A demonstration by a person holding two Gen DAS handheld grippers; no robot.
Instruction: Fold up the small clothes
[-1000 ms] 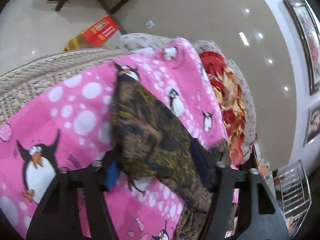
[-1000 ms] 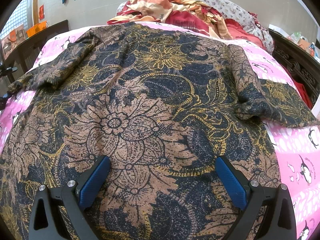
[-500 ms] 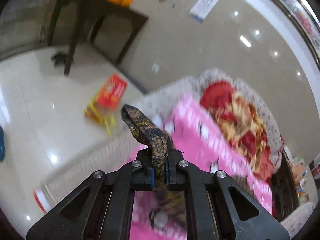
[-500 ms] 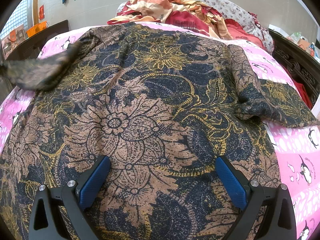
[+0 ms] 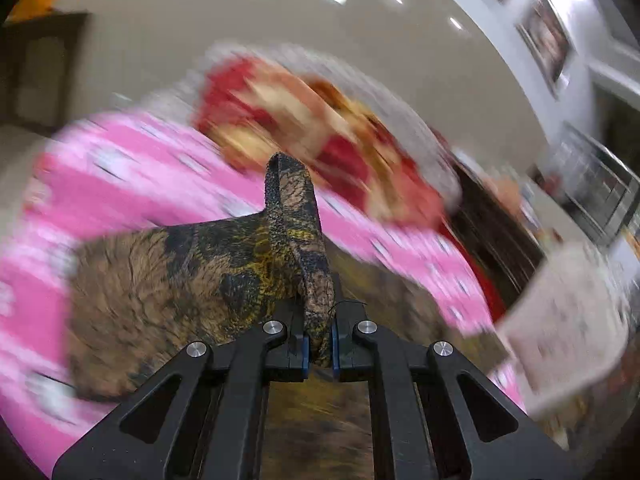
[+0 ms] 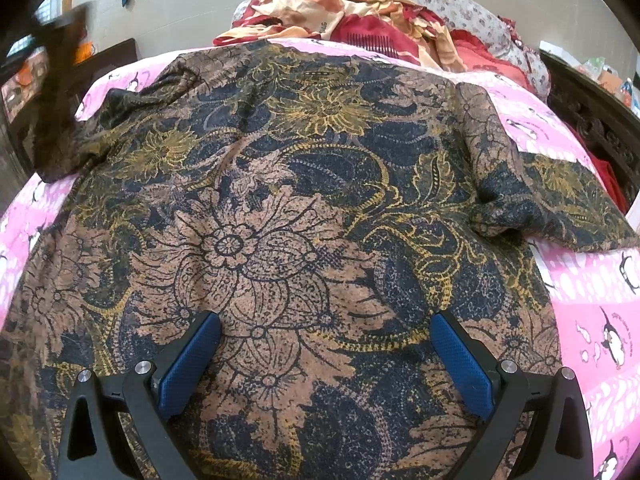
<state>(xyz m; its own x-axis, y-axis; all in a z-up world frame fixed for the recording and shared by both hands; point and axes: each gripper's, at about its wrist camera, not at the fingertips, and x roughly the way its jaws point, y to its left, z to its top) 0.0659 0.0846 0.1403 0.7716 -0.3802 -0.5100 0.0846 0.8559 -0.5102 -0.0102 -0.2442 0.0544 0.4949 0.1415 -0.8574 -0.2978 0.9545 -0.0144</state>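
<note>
Pink penguin-print bedsheet [image 6: 592, 280] covers a bed, with a red and cream floral blanket [image 6: 360, 16] bunched at the far end against a pale floral pillow [image 6: 460, 8]. Batik shirt [image 6: 280, 208], brown, navy and yellow floral print, lies spread flat over most of the sheet. Its one sleeve [image 6: 560, 204] lies folded out flat on the sheet at the right side of the right wrist view. Other sleeve [image 5: 296, 240] is pinched in the left gripper [image 5: 319, 346], jaws clamped together on the fabric, cloth sticking up between the blue pads and lifted off the bed; in the right wrist view the raised sleeve shows blurred at the upper left. Left wrist view is heavily motion-blurred. Right gripper [image 6: 324, 360] hovers low over the shirt's lower middle, jaws wide apart, nothing between the blue pads [image 6: 188, 364]; can't tell if the tips touch the cloth. Dark wooden furniture [image 6: 600, 120] stands beside the bed on the right.
</note>
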